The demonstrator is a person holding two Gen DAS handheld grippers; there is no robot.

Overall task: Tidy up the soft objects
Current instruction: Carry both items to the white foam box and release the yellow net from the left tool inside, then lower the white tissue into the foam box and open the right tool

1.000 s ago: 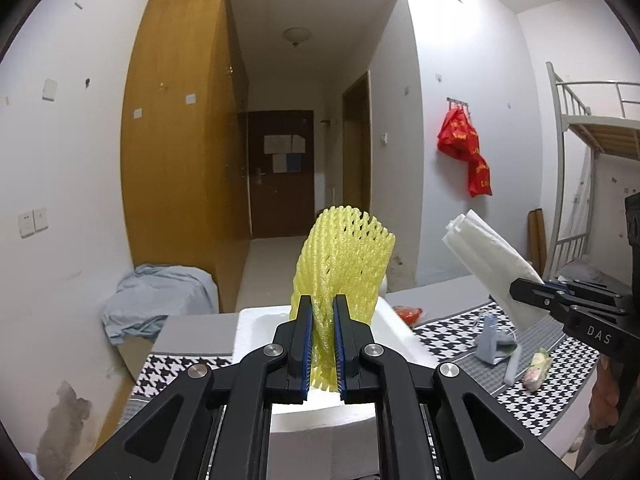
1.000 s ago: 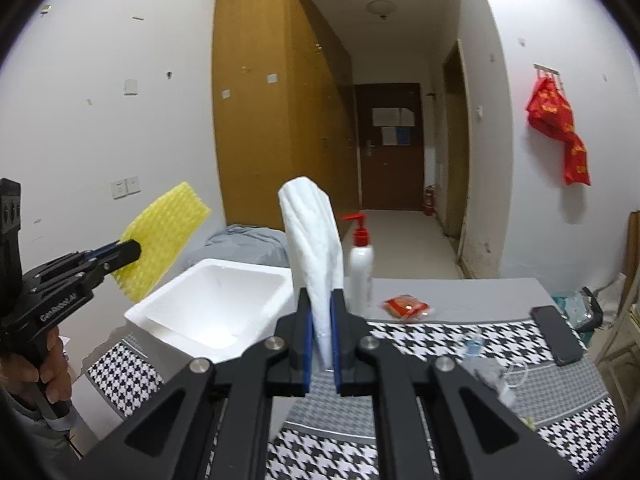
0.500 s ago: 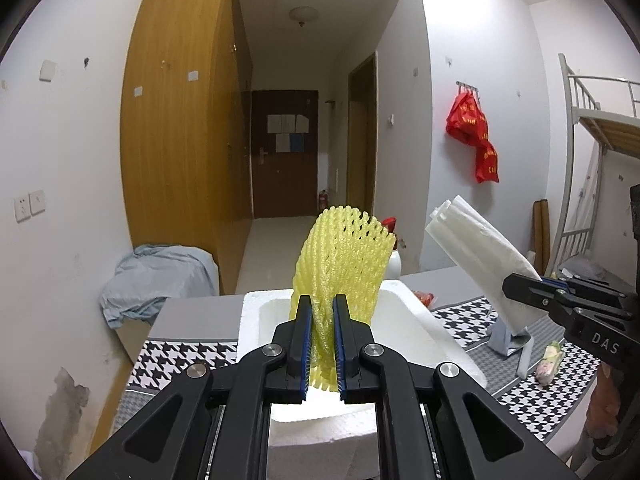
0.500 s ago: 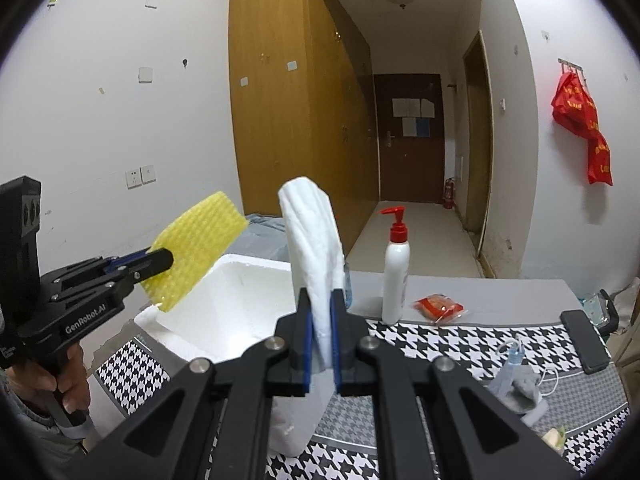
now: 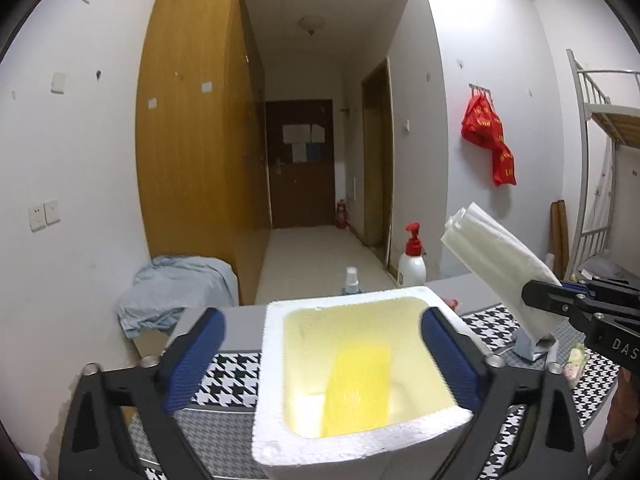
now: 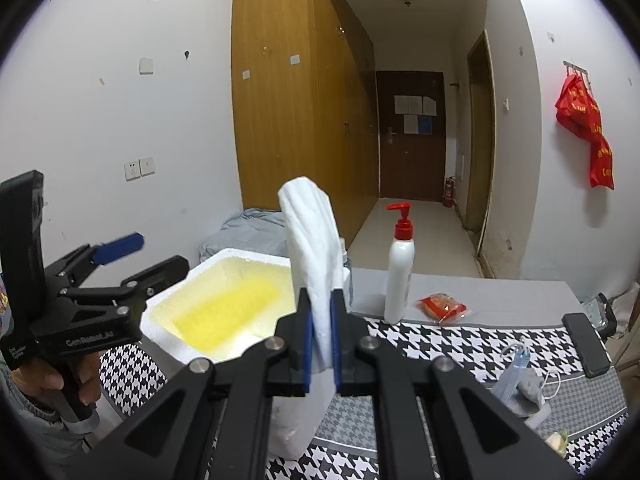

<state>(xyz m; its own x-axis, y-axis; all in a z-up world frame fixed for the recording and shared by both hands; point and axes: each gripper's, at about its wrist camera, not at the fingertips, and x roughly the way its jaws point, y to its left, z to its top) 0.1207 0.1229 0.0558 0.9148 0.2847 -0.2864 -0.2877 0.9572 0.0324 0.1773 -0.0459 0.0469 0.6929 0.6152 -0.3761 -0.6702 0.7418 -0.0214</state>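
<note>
Left gripper jaws opening over white foam box, nothing between them; yellow foam net lies inside the box. Right gripper clamped on folded white cloth, held upright just beside the box.

Left gripper: black frame, blue pads, silver screws, white lettering | right gripper: same | grey sleeve
</note>
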